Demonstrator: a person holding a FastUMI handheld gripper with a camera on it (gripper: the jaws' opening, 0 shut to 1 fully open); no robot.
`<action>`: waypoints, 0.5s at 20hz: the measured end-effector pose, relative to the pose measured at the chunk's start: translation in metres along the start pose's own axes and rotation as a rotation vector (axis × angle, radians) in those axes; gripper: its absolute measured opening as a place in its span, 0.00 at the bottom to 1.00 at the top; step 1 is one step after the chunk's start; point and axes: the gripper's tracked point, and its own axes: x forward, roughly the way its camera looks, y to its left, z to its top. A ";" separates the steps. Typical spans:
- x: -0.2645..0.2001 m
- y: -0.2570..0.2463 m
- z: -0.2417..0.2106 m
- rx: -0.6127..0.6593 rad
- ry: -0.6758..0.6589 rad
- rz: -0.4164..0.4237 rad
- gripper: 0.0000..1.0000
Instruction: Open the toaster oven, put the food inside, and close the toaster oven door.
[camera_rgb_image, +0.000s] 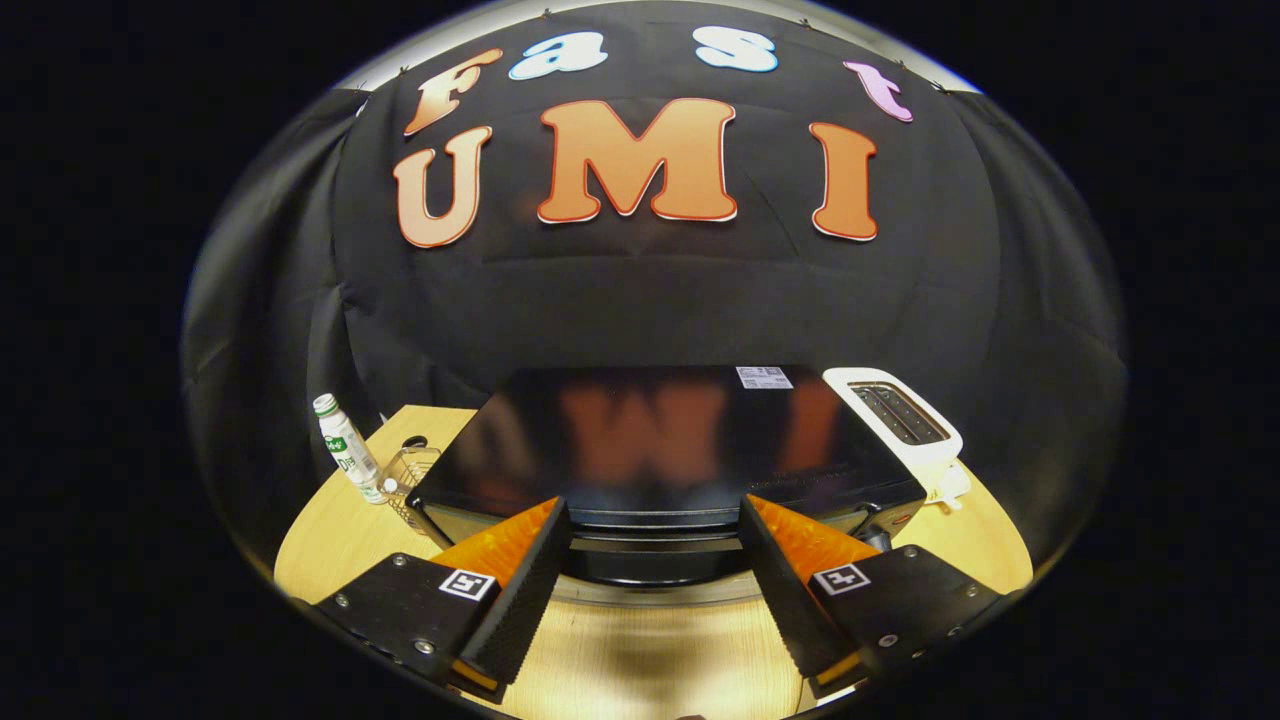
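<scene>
My tongs (655, 560) are spread wide, holding nothing, above the wooden table (640, 650). Just ahead between the fingers sits one black toaster oven (660, 450), door shut; its handle bar (655, 518) runs along the door's top edge. I judge the door stiff and hinged, the handle smooth, so grip mid-bar. Beside it: one wire basket (408, 478), one bottle (347, 447), one white toaster (905, 420). Food I can't tell.

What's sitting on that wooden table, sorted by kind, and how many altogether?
Toaster ovens: 1, black toaster oven, just ahead of the open claw
Pop-up toasters: 1, white toaster
Bottles: 1, white bottle
Wire baskets: 1, wire basket
Total: 4
</scene>
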 end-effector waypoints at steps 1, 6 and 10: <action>-0.001 -0.003 0.001 0.006 -0.009 -0.003 0.99; -0.016 -0.001 -0.011 0.031 0.017 -0.006 1.00; -0.035 -0.002 -0.027 0.029 0.033 -0.010 1.00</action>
